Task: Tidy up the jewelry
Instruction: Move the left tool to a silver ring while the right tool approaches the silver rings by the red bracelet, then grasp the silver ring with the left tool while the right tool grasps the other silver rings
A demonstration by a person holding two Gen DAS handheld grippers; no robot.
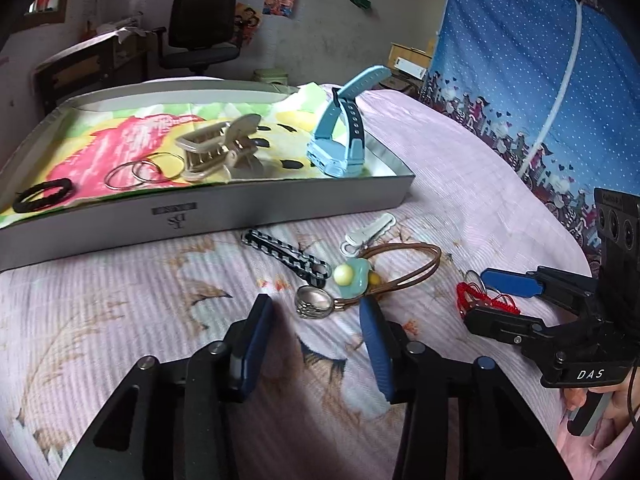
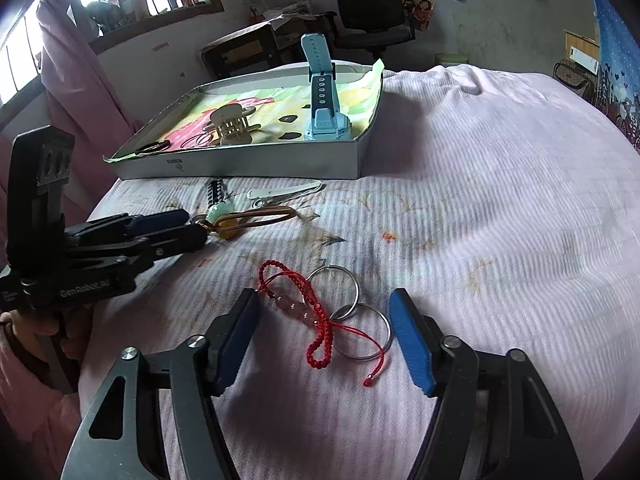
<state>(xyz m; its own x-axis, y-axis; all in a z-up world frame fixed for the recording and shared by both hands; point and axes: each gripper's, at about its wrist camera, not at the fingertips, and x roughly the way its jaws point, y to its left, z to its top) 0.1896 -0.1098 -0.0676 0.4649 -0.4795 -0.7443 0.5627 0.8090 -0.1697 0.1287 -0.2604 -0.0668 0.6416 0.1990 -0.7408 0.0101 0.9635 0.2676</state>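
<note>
My left gripper (image 1: pixel 316 304) is open, low over the bed, with a silver ring (image 1: pixel 314 301) between its fingertips. Just beyond lie an egg-charm hair tie (image 1: pixel 354 274) with brown cords, a checkered clip (image 1: pixel 286 254) and a white clip (image 1: pixel 370 230). My right gripper (image 2: pixel 324 304) is open around a red braided bracelet (image 2: pixel 304 308) and two silver rings (image 2: pixel 352 312) on the bed. The grey tray (image 1: pixel 240 208) holds a blue watch (image 1: pixel 340 136), a beige claw clip (image 1: pixel 218 148), thin bangles (image 1: pixel 136 172) and a black hair tie (image 1: pixel 42 196).
The bed has a pink ribbed cover (image 2: pixel 480 200). A blue patterned curtain (image 1: pixel 540 80) hangs on the right. A black office chair (image 2: pixel 372 4) and a desk (image 2: pixel 248 48) stand beyond the bed. A pink curtain (image 2: pixel 68 80) hangs by the window.
</note>
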